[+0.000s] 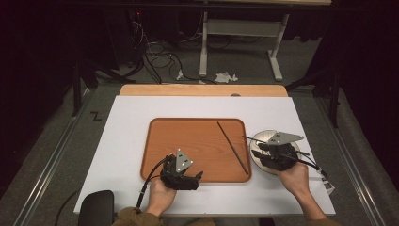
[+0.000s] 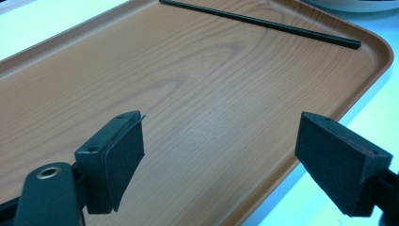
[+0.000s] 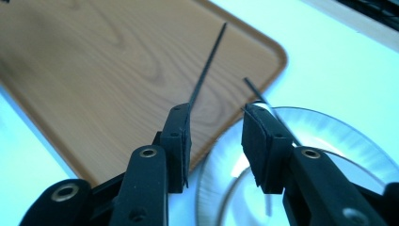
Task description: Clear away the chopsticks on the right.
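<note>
1. Over the near edge of the tray, the left tongs [image 1: 196, 176] are held by the person's left hand [image 1: 160, 195], jaws spread wide with nothing between them; in the left gripper view the pads [image 2: 123, 157] hang above bare wood-grain surface, the right-hand jaw out past the tray's rim over the white desk.
2. At the right side of the desk, the right tongs [image 1: 254, 146] sit in the person's right hand [image 1: 295, 180] above a round metal plate [image 1: 263, 136]. The jaws stand partly open with a narrow gap, and nothing is clamped between them.
3. One black chopstick [image 3: 251, 89] lies across the plate's rim, passing just beside the right-hand jaw of the right tongs in the right gripper view; whether it touches that jaw cannot be told.
4. A second black chopstick [image 1: 232, 147] lies loose on the right part of the wood-grain tray [image 1: 188, 136], slanting from the far middle toward the near right corner, apart from both tongs.
5. The tray rests in the middle of the white desk [image 1: 127, 141], with the plate just beside its right edge.
6. A wooden strip [image 1: 202, 90] runs along the far edge of the desk, and beyond it are a grey floor, cables [image 1: 160, 59] and white table legs [image 1: 203, 47].
7. A dark rounded object [image 1: 96, 205] sits at the near left corner of the desk.
</note>
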Demonstrator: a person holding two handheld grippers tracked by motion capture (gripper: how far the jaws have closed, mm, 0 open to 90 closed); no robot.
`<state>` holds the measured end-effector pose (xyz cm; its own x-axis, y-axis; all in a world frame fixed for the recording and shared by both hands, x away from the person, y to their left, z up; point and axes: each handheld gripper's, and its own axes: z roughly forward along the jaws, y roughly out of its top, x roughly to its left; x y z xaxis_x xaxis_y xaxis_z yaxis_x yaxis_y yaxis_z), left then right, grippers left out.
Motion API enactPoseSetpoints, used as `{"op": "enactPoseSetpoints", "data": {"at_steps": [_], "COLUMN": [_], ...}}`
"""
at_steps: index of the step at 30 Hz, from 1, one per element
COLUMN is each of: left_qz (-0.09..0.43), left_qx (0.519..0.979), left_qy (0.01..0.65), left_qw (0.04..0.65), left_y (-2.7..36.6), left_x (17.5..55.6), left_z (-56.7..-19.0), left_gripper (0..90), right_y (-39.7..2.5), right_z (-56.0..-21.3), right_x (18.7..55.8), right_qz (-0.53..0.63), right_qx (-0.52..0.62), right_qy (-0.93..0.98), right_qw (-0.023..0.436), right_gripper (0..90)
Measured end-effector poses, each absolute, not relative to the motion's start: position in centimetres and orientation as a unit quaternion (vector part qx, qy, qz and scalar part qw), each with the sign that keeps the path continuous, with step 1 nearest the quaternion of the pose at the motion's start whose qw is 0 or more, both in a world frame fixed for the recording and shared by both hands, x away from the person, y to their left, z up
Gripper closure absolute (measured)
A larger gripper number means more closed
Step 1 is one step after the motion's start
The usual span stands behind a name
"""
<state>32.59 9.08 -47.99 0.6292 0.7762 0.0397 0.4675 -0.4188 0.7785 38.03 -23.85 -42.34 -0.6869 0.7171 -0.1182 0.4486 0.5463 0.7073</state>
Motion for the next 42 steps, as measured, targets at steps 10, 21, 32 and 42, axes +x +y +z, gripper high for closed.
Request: {"op": "enactPoseSetpoints", "data": {"at_steps": [10,21,32,42], "left_qz": [0.203,0.203,0.201,0.196], "left_qx": [0.817,0.817,0.814,0.818], "left_qy": [0.383,0.383,0.388,0.387], "left_qw": [0.382,0.381,0.381,0.378], "left_y": [9.1,9.1,9.4,9.2], "left_x": [32.7,32.7,32.5,32.5], "left_z": [-48.0,-48.0,-48.0,-48.2], "left_gripper": [16.4,16.4,16.4,16.4], "right_y": [-27.1,-29.9,-33.1,-35.4], "right_z": [-41.0,-40.6,-40.3,-42.3], "right_x": [38.4,38.8,39.5,40.7], "right_qz": [0.354,0.345,0.339,0.317], "right_qx": [0.373,0.399,0.434,0.468], "right_qy": [0.831,0.818,0.799,0.795], "right_qw": [0.213,0.228,0.241,0.22], "right_gripper": [66.0,68.8,71.6,74.9]}}
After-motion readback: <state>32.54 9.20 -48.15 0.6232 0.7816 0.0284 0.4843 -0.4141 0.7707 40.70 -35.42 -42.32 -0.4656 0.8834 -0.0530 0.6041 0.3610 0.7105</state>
